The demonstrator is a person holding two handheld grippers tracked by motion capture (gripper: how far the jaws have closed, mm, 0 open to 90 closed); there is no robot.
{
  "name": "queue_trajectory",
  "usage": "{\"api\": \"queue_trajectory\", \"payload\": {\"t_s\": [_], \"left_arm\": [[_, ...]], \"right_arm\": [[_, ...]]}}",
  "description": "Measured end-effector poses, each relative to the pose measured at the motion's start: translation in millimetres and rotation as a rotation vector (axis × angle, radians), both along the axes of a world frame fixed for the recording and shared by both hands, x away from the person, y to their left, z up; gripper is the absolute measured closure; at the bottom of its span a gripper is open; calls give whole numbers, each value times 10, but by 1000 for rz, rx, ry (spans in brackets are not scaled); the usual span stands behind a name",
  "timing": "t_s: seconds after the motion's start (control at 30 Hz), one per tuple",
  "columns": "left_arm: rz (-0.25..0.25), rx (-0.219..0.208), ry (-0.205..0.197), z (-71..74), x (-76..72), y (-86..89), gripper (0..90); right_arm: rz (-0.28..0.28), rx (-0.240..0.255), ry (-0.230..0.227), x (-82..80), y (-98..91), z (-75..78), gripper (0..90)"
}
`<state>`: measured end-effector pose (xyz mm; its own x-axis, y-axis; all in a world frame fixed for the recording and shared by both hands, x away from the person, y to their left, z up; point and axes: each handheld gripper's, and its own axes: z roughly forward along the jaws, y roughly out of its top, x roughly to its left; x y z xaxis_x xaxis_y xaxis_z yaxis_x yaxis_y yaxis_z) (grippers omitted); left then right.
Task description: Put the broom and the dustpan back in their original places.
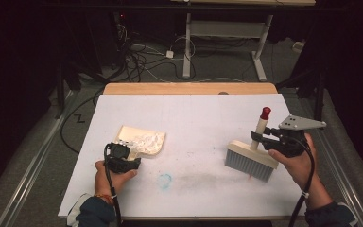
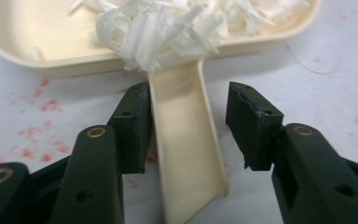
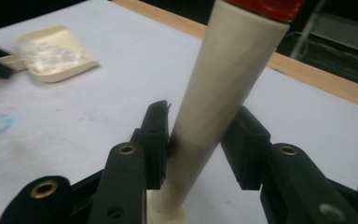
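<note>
A cream dustpan (image 1: 144, 142) heaped with white shavings (image 1: 147, 139) lies at the left of the white sheet. In the left gripper view its flat handle (image 2: 186, 154) runs between the jaws of my left gripper (image 2: 189, 126). One pad rests at the handle's edge and the other stands clear of it, so this gripper (image 1: 124, 150) is open. At the right a grey-bristled brush (image 1: 249, 163) stands on its bristles. My right gripper (image 1: 259, 137) is closed around its cream handle (image 3: 223, 84), below the red cap (image 1: 265, 112). Both pads lie against the handle in the right gripper (image 3: 200, 140) view.
A white sheet (image 1: 194, 113) covers the wooden table (image 1: 189, 88). A blue ring stain (image 1: 164, 180) and a grey smear (image 1: 208, 177) mark its front middle. Red specks (image 2: 46, 105) dot the sheet near the dustpan. Cables and a desk frame (image 1: 187, 47) lie on the dark floor beyond.
</note>
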<state>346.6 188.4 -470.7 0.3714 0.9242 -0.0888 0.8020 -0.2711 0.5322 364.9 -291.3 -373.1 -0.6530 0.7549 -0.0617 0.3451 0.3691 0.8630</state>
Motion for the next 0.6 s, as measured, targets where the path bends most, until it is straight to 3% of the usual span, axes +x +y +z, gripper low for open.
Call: {"api": "queue_trajectory", "payload": {"t_s": [0.07, 0.2, 0.3, 0.47, 0.6], "left_arm": [[-15, 16, -2, 3, -22, -23, 471], [-44, 8, -32, 9, -85, -31, 461], [-62, 76, -90, 17, -181, -65, 467], [-106, 35, -176, 78, -300, 17, 442], [-175, 7, -282, 90, -420, 87, 376]], "right_arm": [[-22, 5, 13, 110, 17, -36, 620], [-73, 0, 24, 331, 49, -88, 604], [-113, -38, 36, 485, 101, -121, 586], [-190, -53, 26, 680, 150, -176, 570], [-248, -41, -5, 765, 150, -147, 549]]}}
